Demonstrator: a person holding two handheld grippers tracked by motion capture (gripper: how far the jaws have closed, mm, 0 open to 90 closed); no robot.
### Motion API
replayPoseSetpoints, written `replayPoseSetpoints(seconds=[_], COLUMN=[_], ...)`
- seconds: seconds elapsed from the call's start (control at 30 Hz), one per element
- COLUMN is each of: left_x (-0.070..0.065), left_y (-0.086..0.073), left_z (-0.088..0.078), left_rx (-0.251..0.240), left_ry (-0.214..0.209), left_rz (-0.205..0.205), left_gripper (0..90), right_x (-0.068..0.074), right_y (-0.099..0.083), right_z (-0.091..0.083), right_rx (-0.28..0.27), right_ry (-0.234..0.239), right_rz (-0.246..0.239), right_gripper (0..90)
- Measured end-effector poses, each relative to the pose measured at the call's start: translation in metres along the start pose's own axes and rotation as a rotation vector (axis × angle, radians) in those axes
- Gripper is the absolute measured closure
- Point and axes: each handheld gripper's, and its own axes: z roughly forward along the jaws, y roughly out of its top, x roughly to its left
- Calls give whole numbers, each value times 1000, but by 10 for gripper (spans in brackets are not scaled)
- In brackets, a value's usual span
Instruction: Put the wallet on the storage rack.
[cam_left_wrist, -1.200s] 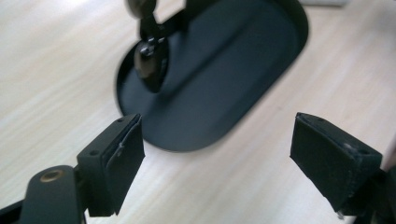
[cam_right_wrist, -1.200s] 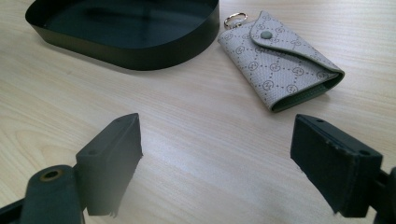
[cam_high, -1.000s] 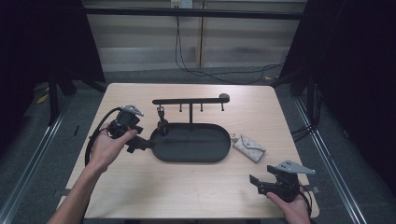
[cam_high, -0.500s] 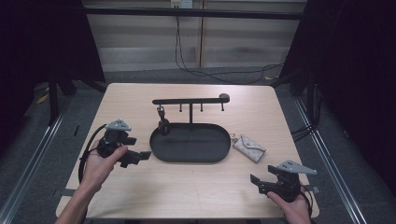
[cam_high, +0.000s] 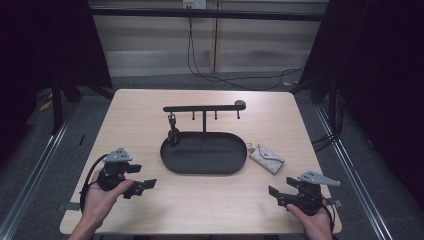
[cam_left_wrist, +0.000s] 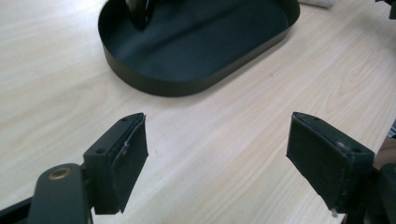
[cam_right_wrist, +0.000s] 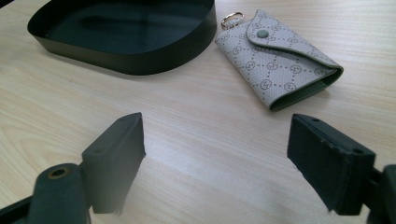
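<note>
Both grippers open, empty: left gripper (cam_high: 142, 186), right gripper (cam_high: 274, 194) (jaws just narrowing). Key pouch (cam_right_wrist: 278, 60) flat on table, just beside tray (cam_right_wrist: 140, 63). Advise squaring jaws across pouch before closing.

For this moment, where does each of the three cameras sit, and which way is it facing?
High view: above the person's side, looking forward and down on the table; both forearms, left gripper and right gripper enter from the bottom.
Left gripper view: rides on the left gripper, looking along its open jaws across bare wood to the black oval tray.
Right gripper view: rides on the right gripper, jaws apart with nothing between, facing the patterned key pouch beside the tray.
Shared: tray in all three; pouch in the high and right gripper views.
</note>
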Motion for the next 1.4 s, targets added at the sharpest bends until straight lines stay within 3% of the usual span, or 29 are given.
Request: replayPoseSetpoints(seconds=[0.23, 0.33, 0.37, 0.43, 0.63, 0.73, 0.8, 1.07, 1.13, 1.2, 1.4], left_x=[-2, -4, -4, -5, -9, -10, -9, -11, -11, -12, -16], left_y=[-28, -36, -45, -52, -65, -68, -70, -69, -68, -68, -67], left_z=[3, 4, 5, 4, -2, -3, -3, 5, 5, 5, 3], left_rx=[-15, 0, 2, -2, -36, -48, -51, -19, -14, -22, -30], left_ry=[11, 17, -11, -22, -31, -33, -8, -31, -30, -35, -35], left_rz=[-11, -5, -17, -29, -31, -32, -37, -29, -36, -44, -25], left_gripper=[210, 209, 209, 209, 208, 208, 207, 203, 203, 203, 203], right_x=[0, 0, -1, 0, 1, 1, 1, 2, 1, 1, -4], right_y=[0, 0, 0, 1, 2, 5, 6, 27, 30, 35, 54], right_z=[0, 0, 0, 1, -1, -1, 0, 1, 1, 2, 9], right_rx=[3, 3, 6, 9, 7, 15, 22, 45, 52, 66, 116], right_ry=[-10, -7, -6, -3, 2, 10, 12, 14, 24, 62, 45], right_rz=[1, 4, 6, 9, -10, -15, -13, -3, -4, -15, -31], right_gripper=[187, 186, 186, 185, 173, 173, 173, 204, 222, 244, 241])
